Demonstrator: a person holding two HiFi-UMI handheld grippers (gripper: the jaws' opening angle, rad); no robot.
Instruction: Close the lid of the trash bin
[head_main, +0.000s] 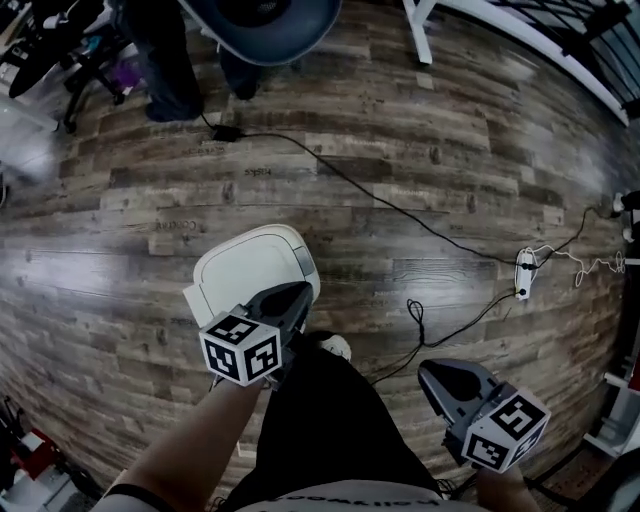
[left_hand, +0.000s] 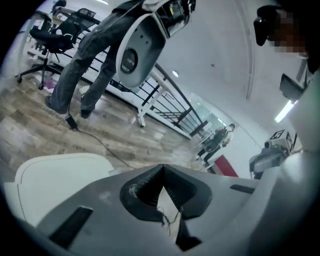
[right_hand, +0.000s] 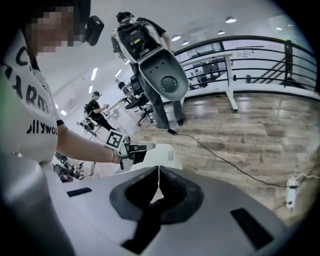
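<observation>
Left claw and right claw pinched together, empty — left over the lid.
An off-centre push could tip the trash bin.

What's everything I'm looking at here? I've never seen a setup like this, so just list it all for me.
trash bin: one, white, on the floor before the person, lid looks down
cables: at least two, black, across the floor
power strip: one, white, floor at right
office chair: one, black, far left
other person: one, dark trousers, far side
rounded shell: one, grey, by that person
railing: one, black, room's edge
floor: grey-brown wood planks
left gripper: grey, jaws together, over the bin's near edge
right gripper: grey, jaws together, apart from the bin
</observation>
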